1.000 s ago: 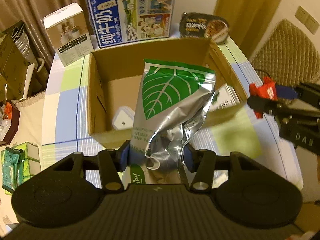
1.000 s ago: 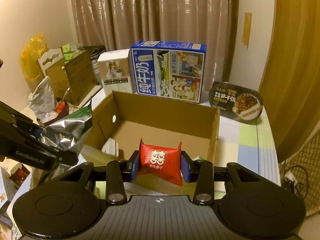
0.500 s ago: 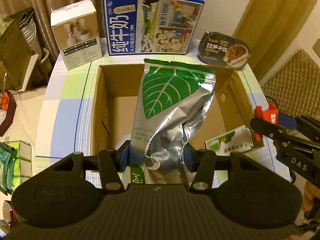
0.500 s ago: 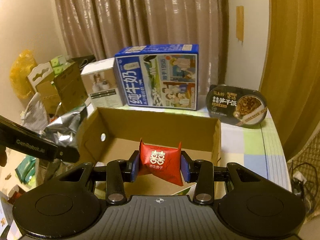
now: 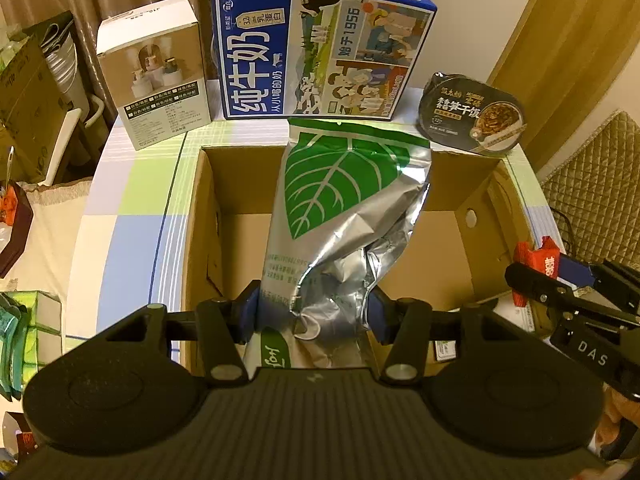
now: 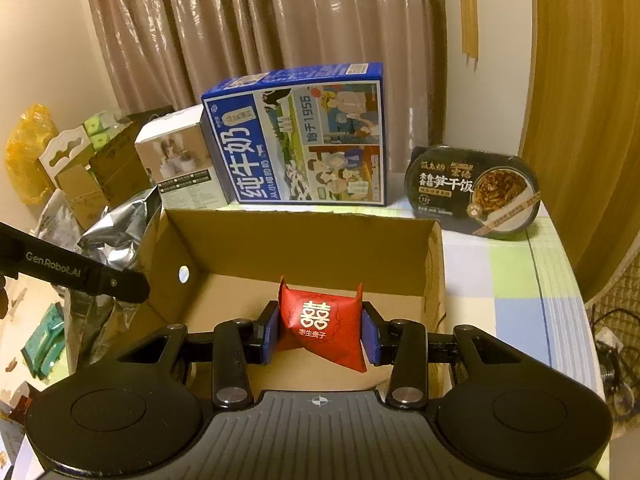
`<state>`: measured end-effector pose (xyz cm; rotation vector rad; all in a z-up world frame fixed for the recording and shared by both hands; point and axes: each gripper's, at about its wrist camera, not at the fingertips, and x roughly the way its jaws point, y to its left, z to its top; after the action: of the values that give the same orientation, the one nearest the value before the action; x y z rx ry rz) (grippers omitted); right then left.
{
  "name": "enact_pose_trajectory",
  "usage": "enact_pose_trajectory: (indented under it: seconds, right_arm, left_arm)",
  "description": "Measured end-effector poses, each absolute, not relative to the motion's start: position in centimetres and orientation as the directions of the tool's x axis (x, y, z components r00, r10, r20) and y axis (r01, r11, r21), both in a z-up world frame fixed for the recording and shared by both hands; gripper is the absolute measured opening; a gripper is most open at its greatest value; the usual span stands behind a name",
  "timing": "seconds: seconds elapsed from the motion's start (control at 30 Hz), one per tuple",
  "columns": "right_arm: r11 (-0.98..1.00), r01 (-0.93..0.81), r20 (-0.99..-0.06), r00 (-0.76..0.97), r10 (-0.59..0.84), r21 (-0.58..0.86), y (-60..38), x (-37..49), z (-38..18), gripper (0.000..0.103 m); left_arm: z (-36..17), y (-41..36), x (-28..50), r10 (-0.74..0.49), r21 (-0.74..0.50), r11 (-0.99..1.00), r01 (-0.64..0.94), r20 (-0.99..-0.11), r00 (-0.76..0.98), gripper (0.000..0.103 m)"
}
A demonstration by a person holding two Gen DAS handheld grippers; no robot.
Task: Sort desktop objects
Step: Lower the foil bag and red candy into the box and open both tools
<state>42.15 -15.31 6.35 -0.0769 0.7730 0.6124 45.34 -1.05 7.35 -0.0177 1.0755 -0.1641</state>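
The open cardboard box [image 5: 460, 184] sat on the checked tablecloth [image 5: 132, 216], with a blue milk carton [image 5: 320, 44], a white box [image 5: 154, 72] and a black meal tray [image 5: 472, 116] ranged along its far side. It looked stiff enough to take dropped items without shifting, though that was only a judgement.

The silver leaf-printed pouch [image 5: 340, 216] stood upright over the near part of the box, pinched low down between the closed fingers of the left gripper [image 5: 314, 316]. Its foil was creased and partly collapsed, so it seemed light, soft and slippery; a hold across the crumpled lower body, as here, probably served better than the smooth upper panel, which would likely flop.

The small red packet [image 6: 320, 328] was clamped at its two sides by the right gripper [image 6: 320, 332], which was closed on it. It hung over the near right part of the box, just above the floor. It appeared puffy and very light, easily crushed by a tight squeeze. In the left view it showed beside the box's right wall.
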Motion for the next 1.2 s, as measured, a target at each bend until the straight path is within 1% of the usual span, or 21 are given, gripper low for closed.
enact_pose_trajectory:
  seconds: [0.3,0.47,0.97,1.0,1.03,1.07,1.1,1.2]
  right_arm:
    - [0.826,-0.540,-0.676,0.549,0.492,0.163,-14.4,43.3,5.4,0.039]
    - [0.826,-0.538,-0.674,0.550,0.493,0.167,-13.8,43.5,5.2,0.039]
    - [0.832,-0.529,-0.666,0.561,0.492,0.169,-13.4,43.7,5.3,0.039]
    - [0.827,-0.535,-0.652,0.568,0.502,0.172,-13.5,43.7,5.4,0.041]
    - [0.826,-0.538,-0.641,0.578,0.505,0.167,-13.5,43.7,5.5,0.056]
    - [0.831,-0.532,-0.634,0.589,0.500,0.161,-13.6,43.7,5.6,0.078]
    - [0.834,-0.525,-0.625,0.598,0.502,0.168,-13.9,43.7,5.6,0.081]
    - [0.840,-0.517,-0.628,0.601,0.494,0.165,-14.4,43.9,5.7,0.081]
  left_arm:
    - [6.6,-1.4,46.5,-0.136,-0.083,0.988,0.130,-0.867,0.479,0.049]
    - [6.5,-1.2,46.7,-0.134,-0.083,0.989,0.123,-0.855,0.500,0.055]
    - [6.9,-0.1,45.8,-0.119,-0.065,0.990,0.123,-0.856,0.503,0.055]
    - [6.9,-0.1,45.8,-0.117,-0.063,0.990,0.123,-0.856,0.503,0.055]
    - [6.9,0.0,45.7,-0.117,-0.063,0.990,0.123,-0.856,0.504,0.055]
    - [7.0,0.0,45.6,-0.119,-0.063,0.990,0.125,-0.854,0.506,0.055]
    - [7.0,0.0,45.5,-0.118,-0.062,0.990,0.126,-0.854,0.506,0.055]
    - [6.9,0.0,45.4,-0.114,-0.054,0.990,0.131,-0.855,0.505,0.055]
